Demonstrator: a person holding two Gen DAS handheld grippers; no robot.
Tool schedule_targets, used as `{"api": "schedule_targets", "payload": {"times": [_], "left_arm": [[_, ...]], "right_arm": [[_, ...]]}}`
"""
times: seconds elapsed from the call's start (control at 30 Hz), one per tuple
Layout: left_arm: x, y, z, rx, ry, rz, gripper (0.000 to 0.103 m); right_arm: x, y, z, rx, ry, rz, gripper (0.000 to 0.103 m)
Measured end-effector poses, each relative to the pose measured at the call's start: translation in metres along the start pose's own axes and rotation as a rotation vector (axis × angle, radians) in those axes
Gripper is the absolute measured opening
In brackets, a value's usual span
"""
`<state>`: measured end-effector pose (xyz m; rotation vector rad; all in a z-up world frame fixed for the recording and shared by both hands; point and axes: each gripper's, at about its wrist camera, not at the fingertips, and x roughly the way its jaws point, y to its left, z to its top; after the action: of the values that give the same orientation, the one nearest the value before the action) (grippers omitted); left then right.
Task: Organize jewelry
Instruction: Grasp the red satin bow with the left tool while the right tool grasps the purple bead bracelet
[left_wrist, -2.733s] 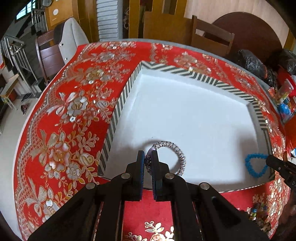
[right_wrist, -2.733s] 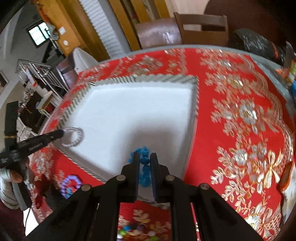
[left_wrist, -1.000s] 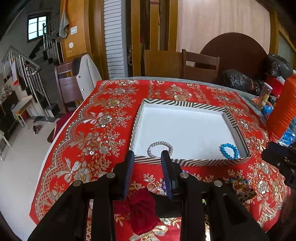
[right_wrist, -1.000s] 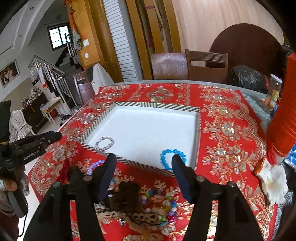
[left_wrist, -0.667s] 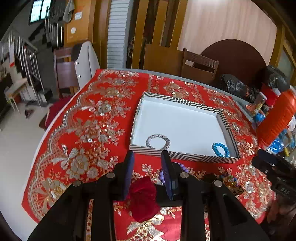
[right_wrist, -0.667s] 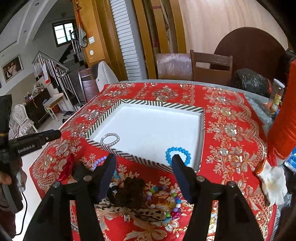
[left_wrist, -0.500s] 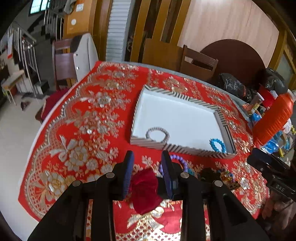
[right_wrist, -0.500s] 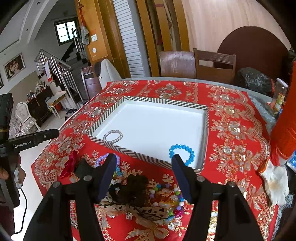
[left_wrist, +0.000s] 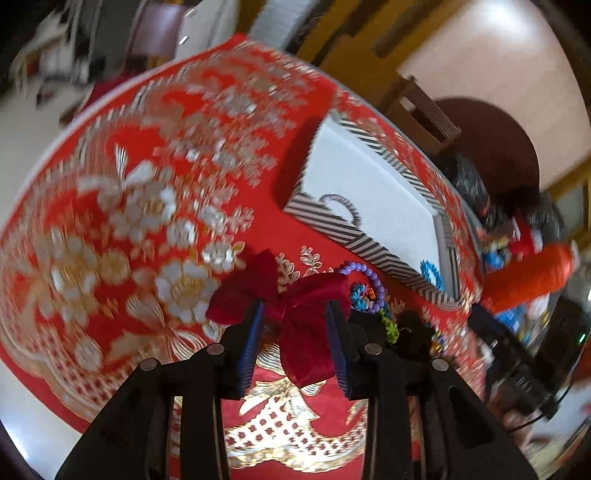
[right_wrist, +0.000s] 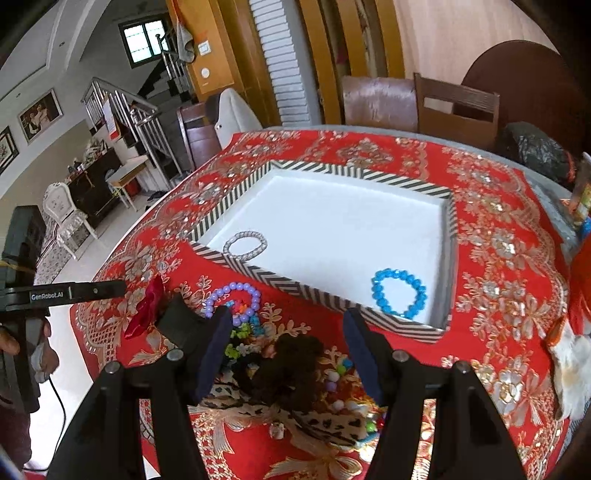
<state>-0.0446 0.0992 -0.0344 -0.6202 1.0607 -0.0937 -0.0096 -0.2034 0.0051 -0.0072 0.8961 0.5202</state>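
Your left claw (left_wrist: 295, 325) has the dark red velvet bow (left_wrist: 303, 314) between its blue pads, and the jaws are opening; the view is blurred, so whether the pads touch the fabric is hard to say, though they seem just clear of it. The bow lies on the red floral cloth of the worktop (left_wrist: 110, 206), near of the striped tray (right_wrist: 402, 188). Just right of it sits the purple bead bracelet (right_wrist: 236, 291), with mixed coloured beads (right_wrist: 240, 332) beside that. Your right claw (right_wrist: 286, 354) stands wide apart, gripping nothing, above a dark brown fuzzy hair piece (right_wrist: 291, 369) and a leopard-print band (right_wrist: 321, 421). Inside the white tray, the silver bracelet (right_wrist: 245, 244) rests against the near left corner and the blue bead bracelet (right_wrist: 399, 293) lies in the near right corner. An orange container (left_wrist: 528, 277) stands to the right of the tray.
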Motion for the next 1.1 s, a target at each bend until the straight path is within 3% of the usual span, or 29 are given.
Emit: {"api": "schedule_targets", "payload": {"times": [0.13,0.5,0.67,0.73,0.83,0.9,1.1], "left_arm": [[0.006,0.009,-0.001,-0.107,-0.007,-0.031,0.045],[0.022,0.019,-0.003,-0.255,-0.027,-0.064,0.046],[0.032,0.020,-0.001,-0.278,-0.011,-0.064,0.048],[0.035,0.020,0.000,-0.286,-0.011,-0.068,0.056],[0.044,0.016,-0.002,-0.274,0.025,-0.068,0.061],[0.053,0.015,-0.004,-0.284,0.064,-0.077,0.063],[0.053,0.016,0.005,-0.299,0.079,-0.088,0.063]], "right_arm": [[0.022,0.008,0.005,-0.029,0.064,0.041,0.065],[0.078,0.022,0.009,-0.097,0.166,0.045,0.065],[0.096,0.022,0.012,-0.098,0.199,0.058,0.065],[0.103,0.023,0.012,-0.103,0.207,0.056,0.065],[0.109,0.024,0.011,-0.115,0.210,0.041,0.065],[0.115,0.024,0.011,-0.115,0.214,0.036,0.065],[0.124,0.030,0.013,-0.113,0.207,0.028,0.059]]}}
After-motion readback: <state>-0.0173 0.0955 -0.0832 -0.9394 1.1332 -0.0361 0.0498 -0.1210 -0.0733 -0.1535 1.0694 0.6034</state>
